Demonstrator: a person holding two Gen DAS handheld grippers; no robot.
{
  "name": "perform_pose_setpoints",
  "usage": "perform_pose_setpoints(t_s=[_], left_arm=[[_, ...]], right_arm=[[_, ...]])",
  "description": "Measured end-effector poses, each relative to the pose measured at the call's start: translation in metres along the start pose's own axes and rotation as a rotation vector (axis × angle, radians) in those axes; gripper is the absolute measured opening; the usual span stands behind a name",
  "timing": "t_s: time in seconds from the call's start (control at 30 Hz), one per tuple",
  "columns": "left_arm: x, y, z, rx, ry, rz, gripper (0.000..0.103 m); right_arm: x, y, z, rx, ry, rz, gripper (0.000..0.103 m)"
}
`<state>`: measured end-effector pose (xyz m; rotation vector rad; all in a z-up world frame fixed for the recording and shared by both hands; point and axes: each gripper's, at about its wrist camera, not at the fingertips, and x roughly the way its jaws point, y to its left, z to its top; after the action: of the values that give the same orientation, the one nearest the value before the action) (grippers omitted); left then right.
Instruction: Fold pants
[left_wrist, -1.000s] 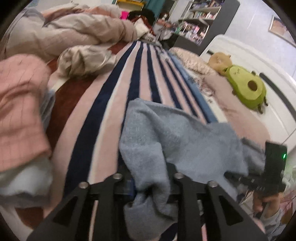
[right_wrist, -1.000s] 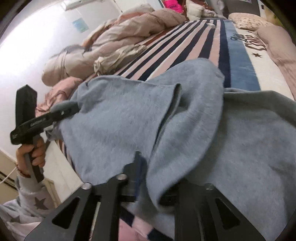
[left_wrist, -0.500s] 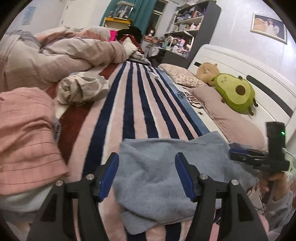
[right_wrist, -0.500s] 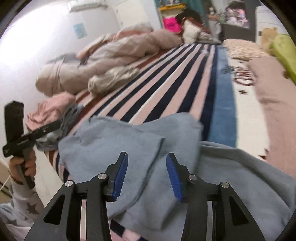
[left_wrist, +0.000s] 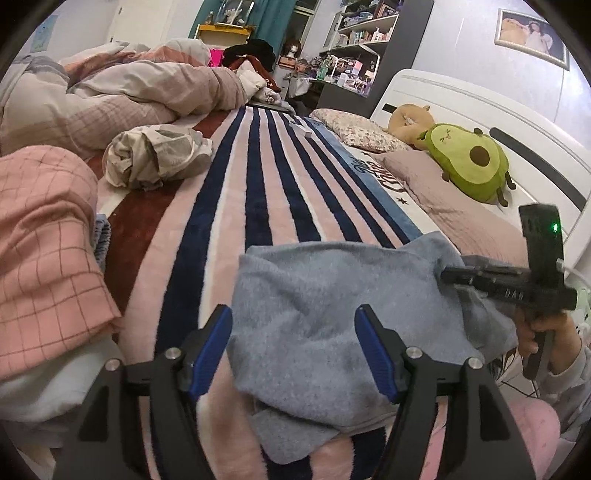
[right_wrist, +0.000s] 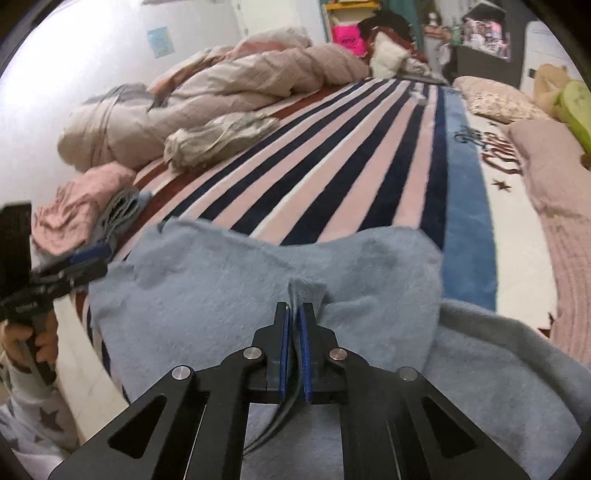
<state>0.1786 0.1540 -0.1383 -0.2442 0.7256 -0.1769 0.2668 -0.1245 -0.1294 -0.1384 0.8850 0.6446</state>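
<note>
a fuzzy blanket with navy, pink and white stripes (left_wrist: 266, 192) covered the bed and ran from the bottom of both views up toward the top centre. a rumpled beige checked duvet (left_wrist: 122, 96) was heaped along the upper left of the left wrist view, with a folded pink checked cloth (left_wrist: 44, 251) at the left edge. the soft grey-blue fleece pants (left_wrist: 332, 314) lay partly folded on the stripes in the lower centre of that view, and filled the lower half of the right wrist view. a green avocado-shaped plush toy (left_wrist: 469, 166) sat on a mauve pillow (left_wrist: 450, 206) at the right, in front of the white headboard (left_wrist: 480, 110). a crumpled off-white garment (left_wrist: 155, 155) lay left of centre.

the left gripper (left_wrist: 293, 347) hung over the near edge of the pants, its blue-padded jaws apart and opening, the fleece lying between them without being pressed. the right gripper (right_wrist: 294, 325), low in the centre of its own view, was pinched together on a small raised pleat of the pants fabric. in the left wrist view it appeared at the right edge, held by a hand (left_wrist: 543, 332).
</note>
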Motion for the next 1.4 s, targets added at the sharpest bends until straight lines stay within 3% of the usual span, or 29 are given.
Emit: perform_pose_setpoints(t_s=[0.13, 0.2, 0.33, 0.37, 0.43, 0.47, 0.53, 0.77, 0.83, 0.9, 0.97, 1.0, 1.03, 1.1, 1.17, 1.2, 1.23, 1.4], left_arm=[[0.002, 0.002, -0.001, -0.003, 0.002, -0.012, 0.065], [0.002, 0.002, 0.0, -0.007, 0.001, -0.017, 0.065], [0.004, 0.003, 0.0, -0.014, 0.001, -0.022, 0.065], [0.005, 0.003, 0.0, -0.015, 0.002, -0.023, 0.065], [0.007, 0.001, -0.001, -0.014, 0.008, -0.027, 0.065], [0.008, 0.001, -0.001, -0.011, 0.011, -0.028, 0.065], [0.009, -0.002, -0.002, 0.0, 0.017, -0.023, 0.065], [0.005, -0.01, 0.0, 0.037, -0.002, -0.052, 0.072], [0.005, -0.011, 0.002, 0.041, -0.009, -0.049, 0.072], [0.005, -0.01, 0.003, 0.034, -0.013, -0.052, 0.072], [0.007, -0.009, 0.003, 0.027, -0.012, -0.056, 0.072], [0.008, -0.009, 0.002, 0.024, -0.01, -0.056, 0.072], [0.008, -0.009, 0.002, 0.024, -0.007, -0.056, 0.072], [0.009, -0.01, 0.001, 0.028, -0.001, -0.053, 0.072], [0.01, -0.01, 0.0, 0.032, 0.006, -0.048, 0.072], [0.01, -0.01, 0.0, 0.032, 0.008, -0.045, 0.072], [0.01, -0.009, -0.001, 0.031, 0.009, -0.044, 0.072], [0.01, -0.008, -0.002, 0.036, 0.006, -0.041, 0.072]], right_arm=[[-0.002, -0.015, 0.007, 0.064, 0.007, -0.001, 0.007], [0.004, -0.02, 0.008, 0.076, 0.044, 0.01, 0.037], [0.016, -0.015, 0.004, 0.053, 0.1, 0.036, 0.037], [0.017, -0.012, 0.002, 0.044, 0.106, 0.046, 0.035], [0.021, -0.005, -0.003, 0.027, 0.135, 0.096, 0.011], [0.023, -0.002, -0.005, 0.017, 0.144, 0.096, 0.004], [0.019, 0.004, -0.007, -0.03, 0.118, 0.024, 0.0], [-0.022, -0.011, 0.014, 0.014, -0.041, -0.055, 0.0], [-0.026, -0.015, 0.02, 0.026, -0.039, -0.035, 0.001], [-0.019, -0.02, 0.021, 0.06, 0.019, 0.035, 0.002], [-0.01, -0.021, 0.015, 0.061, 0.056, 0.037, 0.003], [-0.004, -0.021, 0.013, 0.057, 0.078, 0.024, 0.011], [0.001, -0.023, 0.01, 0.065, 0.098, 0.027, 0.029], [0.012, -0.025, 0.005, 0.088, 0.121, 0.091, 0.034], [0.017, -0.022, 0.001, 0.072, 0.132, 0.111, 0.031], [0.019, -0.019, 0.0, 0.059, 0.133, 0.115, 0.007], [0.019, -0.015, 0.001, 0.042, 0.128, 0.11, 0.001], [0.003, -0.015, 0.013, 0.026, 0.027, -0.011, 0.0]])
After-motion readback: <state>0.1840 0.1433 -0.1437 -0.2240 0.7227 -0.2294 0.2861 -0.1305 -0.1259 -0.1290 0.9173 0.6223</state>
